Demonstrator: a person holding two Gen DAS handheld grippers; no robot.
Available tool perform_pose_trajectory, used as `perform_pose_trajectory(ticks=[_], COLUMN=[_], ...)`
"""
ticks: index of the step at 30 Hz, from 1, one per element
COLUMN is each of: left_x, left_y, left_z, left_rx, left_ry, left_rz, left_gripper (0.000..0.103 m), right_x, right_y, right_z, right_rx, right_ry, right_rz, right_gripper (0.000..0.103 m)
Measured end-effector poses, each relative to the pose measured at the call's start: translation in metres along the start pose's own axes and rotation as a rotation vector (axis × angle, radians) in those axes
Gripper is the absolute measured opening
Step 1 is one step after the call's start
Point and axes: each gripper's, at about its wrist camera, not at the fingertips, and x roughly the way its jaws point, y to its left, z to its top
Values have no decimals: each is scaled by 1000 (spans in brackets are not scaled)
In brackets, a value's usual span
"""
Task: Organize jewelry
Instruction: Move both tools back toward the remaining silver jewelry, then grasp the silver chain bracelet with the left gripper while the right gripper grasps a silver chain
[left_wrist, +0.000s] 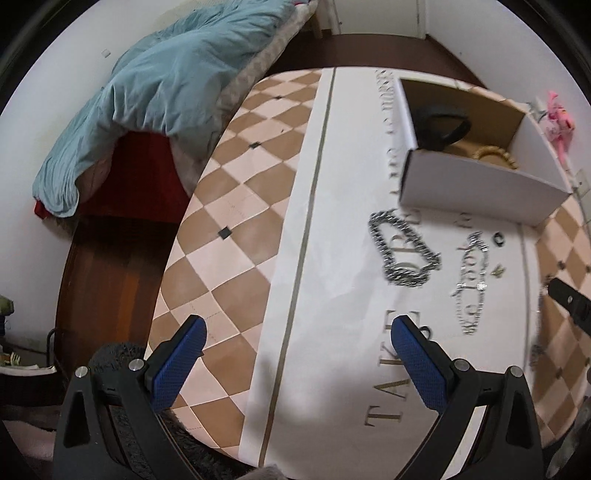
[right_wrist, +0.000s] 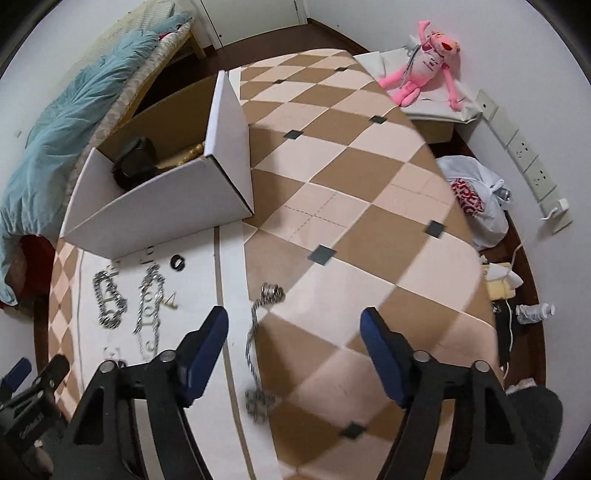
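**Both grippers low over the jewelry, nothing picked up yet**

From the left wrist: the left gripper stands spread wide with its 2 blue pads empty, above the white lettered strip of the checkered brown-and-cream table cover. Ahead of it lie a heavy silver chain bracelet and, just beside that, a thinner sparkling silver chain. A small black ring sits near the open white cardboard box, which already holds a black pouch-like item and a gold beaded piece.

From the right wrist: the right gripper is partly parted and grips nothing. A long thin silver necklace trails between its 2 pads, one bunched end ahead of them and another blurred bunch nearer the camera. The box stands well to the left, beyond the other 2 chains.

I'd judge the step in hand to be picking up this necklace. To do it well, bring the pads down astride the bunched end, not the single strand, so the links don't slip through; close fully, lift straight until the tail hangs free, then carry it over the box rim before letting go.
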Motion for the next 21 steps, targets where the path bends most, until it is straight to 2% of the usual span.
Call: perform_pose_trajectory(ticks=[3,5,6,7,14,18,21], left_x=[6,9,10,11,12,20,28], left_y=[0,-2,-2,-4,-19,-15,-11], left_z=[-2,-2,-3,-5,-4,12,29], left_rx=[1,5,6,8,40,-7,-51], left_ry=[15,22,27,35,46,64,74], left_rz=[10,11,7,2,-65,-121,-173], left_gripper=[102,102,102,102,102,101,90], right_x=[3,3,4,4,-16,-32,-34], right_y=[9,13,14,13,-6,-24,-30], right_z=[1,1,1,2,2,4,9], right_rx=[-48,-72,-82,-82,-32,31,60], right_ry=[-35,-49,-55,-55,-88,-107,-109], right_rz=[-37,-55,-53,-44,21,48,50], right_gripper=[63,44,19,12,11,11,11])
